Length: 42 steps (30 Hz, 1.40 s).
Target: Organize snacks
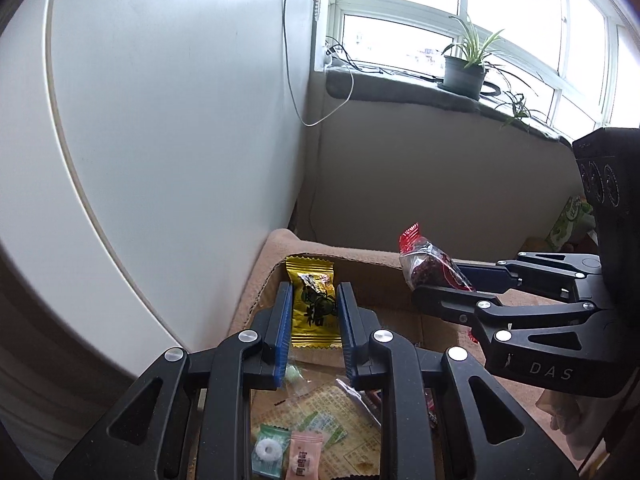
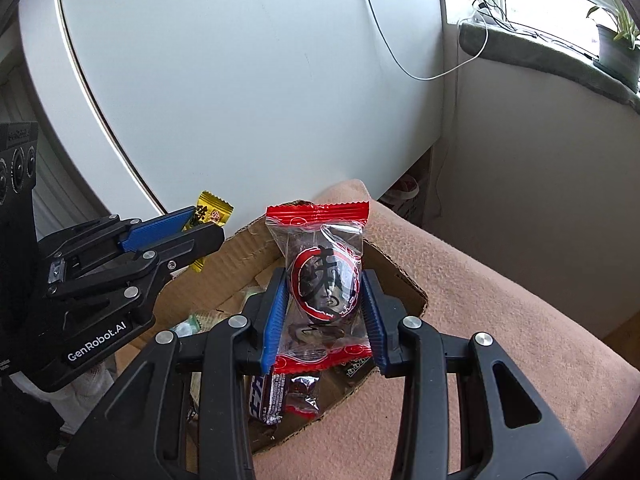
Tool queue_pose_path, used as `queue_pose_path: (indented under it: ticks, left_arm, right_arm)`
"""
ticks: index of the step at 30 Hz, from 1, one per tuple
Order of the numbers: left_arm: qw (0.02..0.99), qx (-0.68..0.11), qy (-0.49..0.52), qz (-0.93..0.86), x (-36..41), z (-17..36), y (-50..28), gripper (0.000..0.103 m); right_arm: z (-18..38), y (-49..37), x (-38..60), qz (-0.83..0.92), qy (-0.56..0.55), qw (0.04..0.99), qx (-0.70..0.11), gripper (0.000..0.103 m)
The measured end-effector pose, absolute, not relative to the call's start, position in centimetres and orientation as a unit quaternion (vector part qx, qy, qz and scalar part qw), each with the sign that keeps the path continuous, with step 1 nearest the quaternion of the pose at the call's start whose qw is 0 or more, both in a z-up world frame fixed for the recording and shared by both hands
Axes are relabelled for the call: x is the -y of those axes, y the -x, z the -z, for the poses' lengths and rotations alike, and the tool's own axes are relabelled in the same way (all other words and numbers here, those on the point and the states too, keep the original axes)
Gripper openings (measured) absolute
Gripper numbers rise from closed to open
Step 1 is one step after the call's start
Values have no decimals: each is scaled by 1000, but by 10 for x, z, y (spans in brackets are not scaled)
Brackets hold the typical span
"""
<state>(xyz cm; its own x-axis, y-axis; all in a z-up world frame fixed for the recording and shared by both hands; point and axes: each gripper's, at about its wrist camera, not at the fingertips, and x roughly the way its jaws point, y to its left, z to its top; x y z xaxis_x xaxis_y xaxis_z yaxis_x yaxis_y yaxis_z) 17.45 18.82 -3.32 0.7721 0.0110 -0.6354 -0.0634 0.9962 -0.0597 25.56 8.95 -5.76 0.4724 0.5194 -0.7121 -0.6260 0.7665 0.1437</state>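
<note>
Right up close, the black linkages of the left gripper fill the bottom of its own view, and its blue pads are clamped on a yellow snack packet, one pad on each long edge, the packet standing upright with its crimped top poking above the fingertips. Beneath it, the cardboard box sits open on a pinkish-tan blanket, and down in the box there's a jumble of wrapped sweets: a pale pink candy, a green-and-clear mint packet, and a flat printed cracker wrapper. Over to the right gripper, and it's the same story: its blue pads pinch a clear, red-ended packet with a dark round treat inside, held upright over the box's near corner, above a dark foil bar lying in the box. From each camera the other gripper shows from the side, close alongside, both packets held over the box and not touching each other. Behind it all, a big white panel leans in on the left, and a potted plant sits on the windowsill with cables trailing down the wall.
</note>
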Motion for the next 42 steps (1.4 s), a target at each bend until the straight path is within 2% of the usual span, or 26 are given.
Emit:
queue_pose_path:
  ticks: [10, 21, 23, 25, 26, 31, 39, 42]
  left_arm:
    - [933, -357, 26, -24, -182, 45, -192, 20]
    - [929, -369, 27, -25, -185, 48, -202, 21]
    - [928, -370, 26, -30, -185, 48, -202, 25]
    - [929, -368, 27, -33, -186, 47, -201, 34]
    - [929, -367, 28, -34, -186, 47, -201, 35]
    - [930, -366, 27, -35, -187, 47, -200, 36]
    - [932, -360, 34, -37, -189, 43, -189, 41]
    - [934, -353, 37, -39, -189, 38, -182, 52]
  right_arm:
    - [81, -281, -94, -323, 61, 844, -424, 38]
    - [88, -283, -103, -325, 83, 840, -427, 38]
    - [88, -283, -102, -318, 88, 843, -425, 46]
    - [87, -281, -101, -313, 91, 846, -421, 52]
    - [86, -281, -100, -311, 92, 848, -419, 57]
    - [83, -280, -95, -301, 100, 853, -414, 71]
    - [73, -265, -88, -291, 121, 862, -398, 73]
    - [71, -258, -87, -289, 129, 865, -390, 86]
